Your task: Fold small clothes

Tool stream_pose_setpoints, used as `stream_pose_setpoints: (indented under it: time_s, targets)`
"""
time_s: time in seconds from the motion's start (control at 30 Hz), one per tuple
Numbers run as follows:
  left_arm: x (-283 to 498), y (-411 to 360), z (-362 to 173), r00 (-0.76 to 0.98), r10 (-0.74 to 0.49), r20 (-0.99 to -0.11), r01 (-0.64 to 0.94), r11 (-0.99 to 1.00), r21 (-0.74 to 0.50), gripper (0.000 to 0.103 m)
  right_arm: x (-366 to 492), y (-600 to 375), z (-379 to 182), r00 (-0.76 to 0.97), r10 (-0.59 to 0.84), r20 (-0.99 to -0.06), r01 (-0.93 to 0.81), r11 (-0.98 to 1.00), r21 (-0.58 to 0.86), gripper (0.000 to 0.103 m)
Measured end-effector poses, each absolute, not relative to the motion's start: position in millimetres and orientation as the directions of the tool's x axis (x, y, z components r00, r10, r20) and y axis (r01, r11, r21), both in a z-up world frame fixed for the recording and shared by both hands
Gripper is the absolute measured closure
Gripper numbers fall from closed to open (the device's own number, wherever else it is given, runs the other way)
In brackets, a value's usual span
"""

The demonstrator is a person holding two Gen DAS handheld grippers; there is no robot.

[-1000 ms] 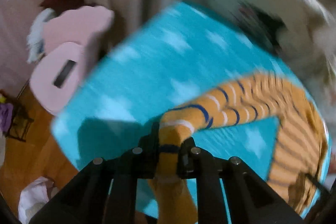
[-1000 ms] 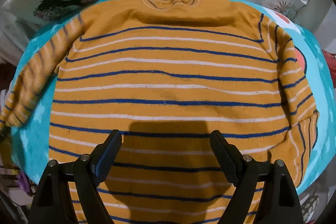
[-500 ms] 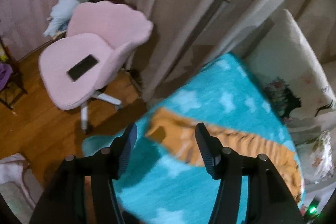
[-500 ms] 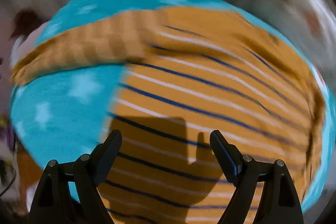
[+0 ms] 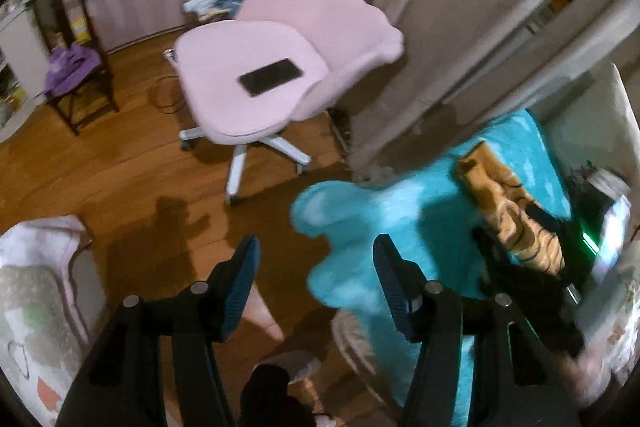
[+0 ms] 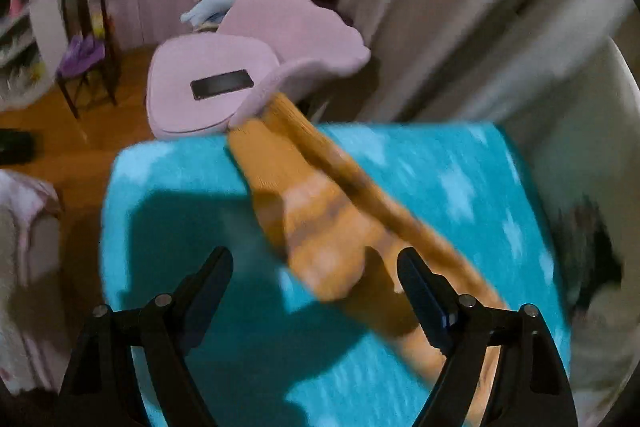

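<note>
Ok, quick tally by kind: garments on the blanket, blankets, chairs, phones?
Orange striped sweater: 1
Teal blanket: 1
Chairs: 2, pink swivel chair and dark wooden chair
Phone: 1
Total: 5

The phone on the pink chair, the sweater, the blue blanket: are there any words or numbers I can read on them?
No words or numbers can be read anywhere.
Phone: dark blank screen, no text.
Sweater: only stripes, blurred.
Blanket: only pale blurry patches, no letters.
Chair: plain pink.
</note>
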State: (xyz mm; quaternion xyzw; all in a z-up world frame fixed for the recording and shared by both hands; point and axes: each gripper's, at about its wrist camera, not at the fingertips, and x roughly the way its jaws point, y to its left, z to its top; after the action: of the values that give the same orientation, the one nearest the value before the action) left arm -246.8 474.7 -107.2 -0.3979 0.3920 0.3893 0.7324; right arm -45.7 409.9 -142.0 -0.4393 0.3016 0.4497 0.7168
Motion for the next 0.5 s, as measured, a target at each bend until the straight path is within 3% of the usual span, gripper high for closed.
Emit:
stream_pose_setpoints:
  time_s: [0.07,0.1,0.13,0.2,0.33,0.5]
  targets:
    - [-258.9,472.1,-104.1,0.376,0.274,-0.885,-0.892,0.366,-0.265,0.045,-45.8,419.4,-147.5,0.440,0.393,-0.807,-0.897,0.224,-0.380,0.021]
    - [-263.1,471.6,-103.0,0.373,0.279,-0.885,-0.894,0.363,-0.262,0.045,-42.0,422.3,-147.1,0.438,0.384,-0.813,-0.897,0.242,-0.370,0.029]
    - [-265.5,471.0,-101.7,0.374,0.280,-0.884,-0.894,0.361,-0.264,0.045,-37.0,424.3,-145.4,0.405,0.383,-0.830,-0.910,0.255,-0.327,0.061]
    - [-262.5,469.6,-98.8,0.382,0.276,-0.882,-0.890,0.367,-0.271,0.045,-21.8,423.0,-140.3,0.291,0.368,-0.883,-0.937,0.298,-0.184,0.095]
    - [-227.2,461.5,-90.0,0.436,0.254,-0.863,-0.851,0.429,-0.304,0.045,3.1,384.6,-107.3,0.182,0.456,-0.871,-0.913,0.408,0.023,0.097]
    - [-160.1,429.0,-73.9,0.513,0.158,-0.844,-0.750,0.560,-0.351,0.045,42.8,280.2,-55.7,0.209,0.546,-0.811,-0.806,0.566,0.173,0.097]
